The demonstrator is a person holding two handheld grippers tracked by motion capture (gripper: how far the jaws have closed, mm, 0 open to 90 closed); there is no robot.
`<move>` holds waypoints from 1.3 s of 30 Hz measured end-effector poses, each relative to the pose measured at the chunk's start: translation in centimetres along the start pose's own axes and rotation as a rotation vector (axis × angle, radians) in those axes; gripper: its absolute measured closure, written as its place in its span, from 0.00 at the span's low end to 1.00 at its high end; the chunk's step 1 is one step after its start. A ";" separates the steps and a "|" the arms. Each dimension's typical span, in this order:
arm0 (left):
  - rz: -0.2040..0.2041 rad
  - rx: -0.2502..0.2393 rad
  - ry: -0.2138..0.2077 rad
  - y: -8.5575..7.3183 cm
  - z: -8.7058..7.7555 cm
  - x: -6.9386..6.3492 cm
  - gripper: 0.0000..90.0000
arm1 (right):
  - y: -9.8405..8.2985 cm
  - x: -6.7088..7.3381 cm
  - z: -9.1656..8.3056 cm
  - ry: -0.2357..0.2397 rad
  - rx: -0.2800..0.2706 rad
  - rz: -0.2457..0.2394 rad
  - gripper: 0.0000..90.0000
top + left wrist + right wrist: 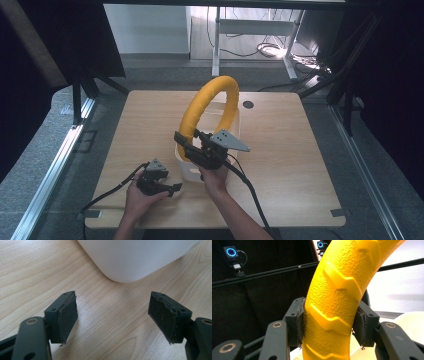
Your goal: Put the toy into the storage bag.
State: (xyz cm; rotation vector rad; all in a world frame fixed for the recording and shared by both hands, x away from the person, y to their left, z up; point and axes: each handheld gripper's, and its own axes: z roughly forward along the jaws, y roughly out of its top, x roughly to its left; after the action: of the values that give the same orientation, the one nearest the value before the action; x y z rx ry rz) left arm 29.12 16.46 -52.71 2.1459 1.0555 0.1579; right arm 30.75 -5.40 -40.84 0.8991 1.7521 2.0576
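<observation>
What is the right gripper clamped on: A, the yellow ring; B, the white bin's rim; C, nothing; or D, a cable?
A: in the right gripper view, the right gripper has both fingers pressed against the textured yellow ring.

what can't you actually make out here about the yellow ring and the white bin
- High view: the lower part of the yellow ring is hidden behind the right gripper, so whether the ring touches the white bin cannot be told.
- Right gripper view: the ring runs off the top and bottom edges.
- Left gripper view: the bin is cut by the top edge; between the open left gripper jaws lies bare table.
</observation>
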 end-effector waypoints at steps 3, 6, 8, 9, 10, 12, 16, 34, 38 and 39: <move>0.000 0.001 -0.001 0.0 0.0 0.0 0.26 | -0.2 0.0 -0.1 -0.002 0.007 -0.003 0.55; 0.000 0.001 0.000 0.0 0.0 0.0 0.26 | -0.3 0.0 -0.1 -0.001 0.007 -0.006 0.55; 0.000 0.001 -0.001 0.0 0.0 0.0 0.26 | -0.4 0.0 -0.1 -0.004 0.006 -0.006 0.55; 0.000 0.002 -0.001 0.0 0.0 0.0 0.26 | -0.5 0.0 -0.1 -0.002 0.009 -0.007 0.55; 0.001 0.004 -0.001 0.0 0.0 0.0 0.26 | -0.5 0.0 -0.2 -0.003 0.010 -0.008 0.55; 0.001 0.005 -0.002 0.0 0.1 0.0 0.26 | -0.6 0.1 -0.2 -0.004 0.014 -0.006 0.55; 0.001 0.005 -0.002 0.0 0.0 0.0 0.26 | -0.8 0.1 -0.2 -0.008 0.017 -0.010 0.55; 0.002 0.008 -0.004 0.0 0.1 0.0 0.26 | -1.5 0.1 -0.4 -0.032 0.077 -0.004 0.54; 0.006 0.013 -0.003 0.0 0.1 0.0 0.26 | -1.7 0.0 -0.3 -0.037 0.098 -0.001 0.54; 0.006 0.013 -0.004 0.0 0.1 0.0 0.26 | -1.7 0.1 -0.3 -0.038 0.102 -0.001 0.54</move>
State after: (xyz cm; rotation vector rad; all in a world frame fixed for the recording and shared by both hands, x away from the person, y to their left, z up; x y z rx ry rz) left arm 29.15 16.42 -52.79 2.1606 1.0506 0.1501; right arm 30.23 -5.23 -42.46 0.9592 1.8520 1.9523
